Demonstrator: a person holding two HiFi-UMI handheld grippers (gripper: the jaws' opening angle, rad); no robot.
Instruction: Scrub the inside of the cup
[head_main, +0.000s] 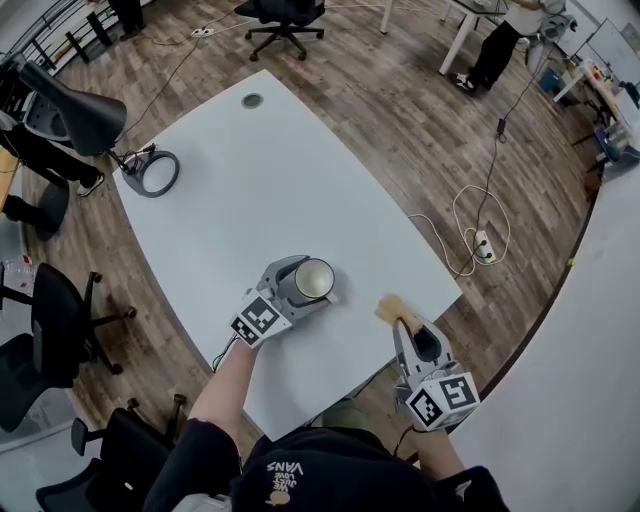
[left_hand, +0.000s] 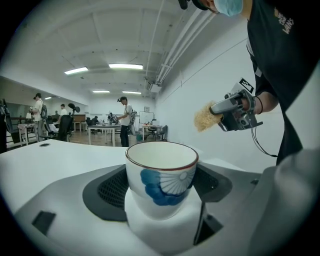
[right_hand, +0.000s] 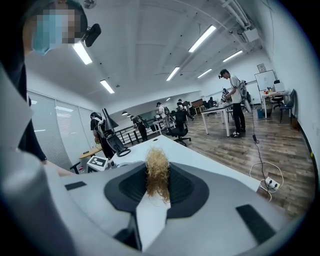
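White counter (head_main: 260, 180), near edge: the left hand-held gripper (head_main: 296, 288) clamps the cup (head_main: 314, 281), mouth upward. To its right, well apart, the right hand-held gripper (head_main: 402, 322) pinches a scrubber (head_main: 390, 309).

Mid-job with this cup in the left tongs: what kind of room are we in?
Probably an open-plan office or lab workspace: a large white table, rolling office chairs on a wood floor, and long ceiling strip lights over more desks where other people stand.
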